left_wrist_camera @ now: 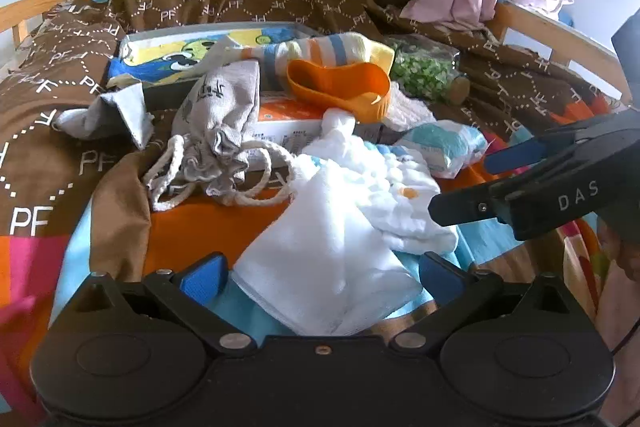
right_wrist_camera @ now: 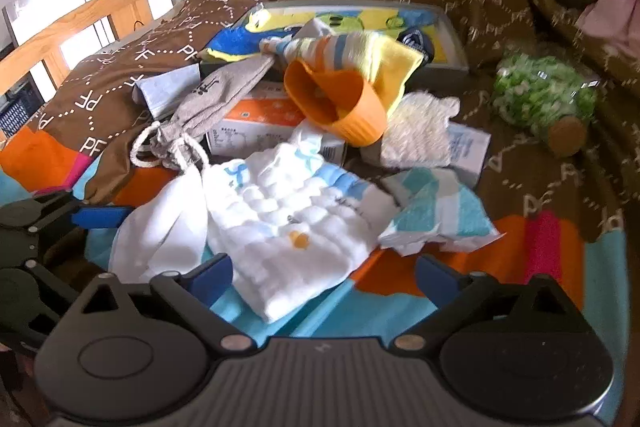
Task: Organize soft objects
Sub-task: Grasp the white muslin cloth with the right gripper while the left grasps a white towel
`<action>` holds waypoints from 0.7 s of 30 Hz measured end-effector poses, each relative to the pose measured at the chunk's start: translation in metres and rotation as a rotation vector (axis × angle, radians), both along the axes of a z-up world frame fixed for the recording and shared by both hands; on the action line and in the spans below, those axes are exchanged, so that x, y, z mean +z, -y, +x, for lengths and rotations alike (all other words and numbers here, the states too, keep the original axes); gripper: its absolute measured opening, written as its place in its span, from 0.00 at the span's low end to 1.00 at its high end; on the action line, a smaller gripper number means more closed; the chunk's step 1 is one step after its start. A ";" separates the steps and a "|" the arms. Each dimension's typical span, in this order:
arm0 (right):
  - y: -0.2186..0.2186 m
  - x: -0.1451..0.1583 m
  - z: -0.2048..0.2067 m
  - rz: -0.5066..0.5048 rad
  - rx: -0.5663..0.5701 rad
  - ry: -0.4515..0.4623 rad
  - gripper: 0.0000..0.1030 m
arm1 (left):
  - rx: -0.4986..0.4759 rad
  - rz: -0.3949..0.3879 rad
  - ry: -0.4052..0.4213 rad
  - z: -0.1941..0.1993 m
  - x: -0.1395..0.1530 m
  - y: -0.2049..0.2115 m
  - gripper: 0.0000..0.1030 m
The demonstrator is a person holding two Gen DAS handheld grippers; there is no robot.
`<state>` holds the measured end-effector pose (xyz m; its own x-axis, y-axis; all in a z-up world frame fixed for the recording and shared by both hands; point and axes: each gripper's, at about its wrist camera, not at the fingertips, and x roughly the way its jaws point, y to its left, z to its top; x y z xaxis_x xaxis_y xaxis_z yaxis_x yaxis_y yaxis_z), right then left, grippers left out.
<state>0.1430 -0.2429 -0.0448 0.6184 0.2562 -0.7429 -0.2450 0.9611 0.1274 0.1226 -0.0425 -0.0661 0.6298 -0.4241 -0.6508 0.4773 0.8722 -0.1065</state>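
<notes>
Cloths lie heaped on the bed: a plain white cloth (left_wrist_camera: 320, 267) sits directly ahead of the spread left hand-held gripper (left_wrist_camera: 320, 277), between its fingers, its length running away from it; the quilted cloth (right_wrist_camera: 288, 227) lies before the spread right hand-held gripper (right_wrist_camera: 324, 279).

White quilted cloth (right_wrist_camera: 296, 223), orange cup (right_wrist_camera: 340, 107), perhaps teal-striped towel (right_wrist_camera: 440, 211)

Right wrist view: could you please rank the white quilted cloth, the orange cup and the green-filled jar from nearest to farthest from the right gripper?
From the right gripper:
1. White quilted cloth, lying between the open fingers.
2. Orange cup, mid-pile, centre.
3. Green-filled jar, far right on the brown bedding.
</notes>
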 end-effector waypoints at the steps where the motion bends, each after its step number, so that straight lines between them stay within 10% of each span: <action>1: 0.000 -0.002 0.002 0.015 0.002 -0.013 0.94 | -0.002 0.000 -0.011 0.001 -0.001 -0.001 0.95; 21: -0.017 -0.024 0.033 0.095 0.071 -0.058 0.79 | 0.025 -0.050 -0.052 0.010 0.004 -0.015 0.40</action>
